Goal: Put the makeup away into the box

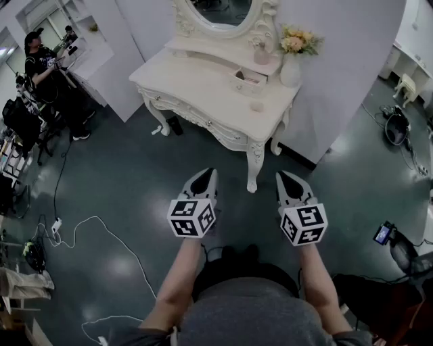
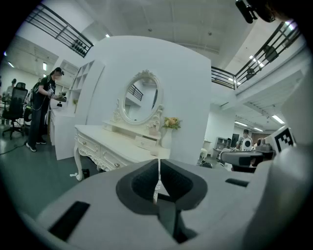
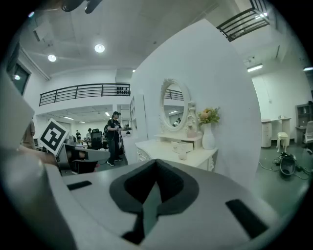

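Observation:
A white dressing table [image 1: 203,91] stands ahead against a white wall. On it sit a small open white box [image 1: 247,81] and, just in front of the box, a little pale jar [image 1: 256,106]. A pinkish bottle [image 1: 261,54] stands on the raised shelf below the mirror. My left gripper [image 1: 206,173] and right gripper [image 1: 284,176] hang side by side over the floor, short of the table, both shut with nothing in them. In the right gripper view the box [image 3: 182,146] and jar [image 3: 182,156] lie beyond the shut gripper [image 3: 156,163]. The left gripper [image 2: 158,163] points toward the table's corner.
A vase of flowers [image 1: 292,61] stands at the table's right end beside the oval mirror [image 1: 223,10]. A person [image 1: 47,67] works at a desk far left. Cables [image 1: 88,223] trail over the green floor at left. A small device [image 1: 384,233] lies at right.

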`<state>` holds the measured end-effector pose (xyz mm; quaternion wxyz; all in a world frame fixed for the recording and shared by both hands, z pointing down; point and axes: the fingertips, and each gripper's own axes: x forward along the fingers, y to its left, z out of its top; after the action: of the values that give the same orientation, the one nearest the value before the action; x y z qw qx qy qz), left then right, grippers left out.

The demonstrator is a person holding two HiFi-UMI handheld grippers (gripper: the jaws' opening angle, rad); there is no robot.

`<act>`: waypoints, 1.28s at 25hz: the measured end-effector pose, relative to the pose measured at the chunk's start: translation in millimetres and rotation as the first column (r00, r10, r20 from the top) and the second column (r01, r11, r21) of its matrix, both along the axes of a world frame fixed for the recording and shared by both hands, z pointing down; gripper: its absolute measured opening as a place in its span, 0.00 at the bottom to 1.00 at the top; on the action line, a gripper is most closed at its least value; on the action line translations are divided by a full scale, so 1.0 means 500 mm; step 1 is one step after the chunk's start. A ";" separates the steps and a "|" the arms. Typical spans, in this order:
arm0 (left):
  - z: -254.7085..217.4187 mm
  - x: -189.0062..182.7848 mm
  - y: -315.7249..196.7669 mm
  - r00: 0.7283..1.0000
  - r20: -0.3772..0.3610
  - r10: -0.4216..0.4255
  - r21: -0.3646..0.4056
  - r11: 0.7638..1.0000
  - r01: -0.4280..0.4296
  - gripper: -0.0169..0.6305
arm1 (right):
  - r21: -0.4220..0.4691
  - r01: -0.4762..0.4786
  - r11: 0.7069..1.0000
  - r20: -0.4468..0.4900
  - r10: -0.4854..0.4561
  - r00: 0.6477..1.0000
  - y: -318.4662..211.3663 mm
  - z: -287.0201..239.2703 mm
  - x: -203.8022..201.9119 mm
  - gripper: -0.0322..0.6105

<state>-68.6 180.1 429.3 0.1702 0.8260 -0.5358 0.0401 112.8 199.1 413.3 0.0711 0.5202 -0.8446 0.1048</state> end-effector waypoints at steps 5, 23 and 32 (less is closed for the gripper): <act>0.003 0.012 -0.009 1.000 0.005 -0.009 0.002 1.000 0.009 0.05 | -0.001 0.014 1.000 0.005 -0.014 1.000 -0.007 0.005 0.011 0.05; 0.011 0.027 -0.038 0.999 0.022 -0.050 -0.001 0.999 0.050 0.05 | 0.004 0.055 0.998 0.060 -0.055 0.997 -0.054 0.002 0.020 0.19; 0.034 0.010 -0.129 0.999 0.013 -0.049 -0.015 0.999 0.049 0.05 | -0.033 0.068 0.997 0.053 -0.066 0.996 -0.129 0.031 0.016 0.31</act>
<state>-63.4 115.8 446.3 0.1738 0.8110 -0.5568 0.0452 121.1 134.7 428.6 0.0618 0.4875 -0.8611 0.1306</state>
